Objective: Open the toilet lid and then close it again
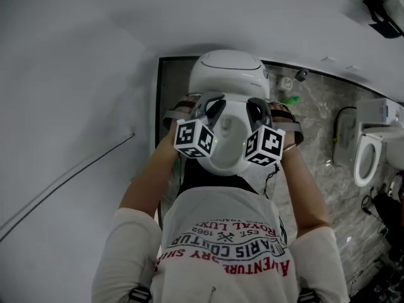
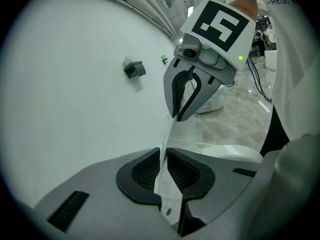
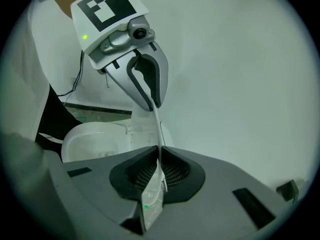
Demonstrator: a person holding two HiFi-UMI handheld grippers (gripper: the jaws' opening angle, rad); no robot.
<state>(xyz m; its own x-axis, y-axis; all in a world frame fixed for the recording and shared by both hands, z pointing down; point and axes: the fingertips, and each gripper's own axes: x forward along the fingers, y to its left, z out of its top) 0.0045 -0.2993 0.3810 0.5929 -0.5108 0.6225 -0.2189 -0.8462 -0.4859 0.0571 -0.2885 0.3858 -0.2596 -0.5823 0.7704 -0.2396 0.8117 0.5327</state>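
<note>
The white toilet [image 1: 228, 74] stands below me against the wall. Its lid [image 1: 228, 145] is tilted up off the seat, and both grippers hold it by opposite side edges. My left gripper [image 1: 211, 110] is shut on the lid's left edge; in the left gripper view the thin white lid [image 2: 180, 134] runs between its jaws [image 2: 164, 156]. My right gripper [image 1: 257, 110] is shut on the right edge; in the right gripper view the lid [image 3: 145, 120] passes edge-on between its jaws [image 3: 159, 153]. The seat [image 3: 90, 140] lies beneath the lid.
A plain white wall fills the left. A second toilet [image 1: 369, 158] stands at the right on the grey marble floor [image 1: 328, 125]. A small green object [image 1: 290, 100] lies behind the toilet, and a black fixture [image 2: 134, 69] sits on the wall.
</note>
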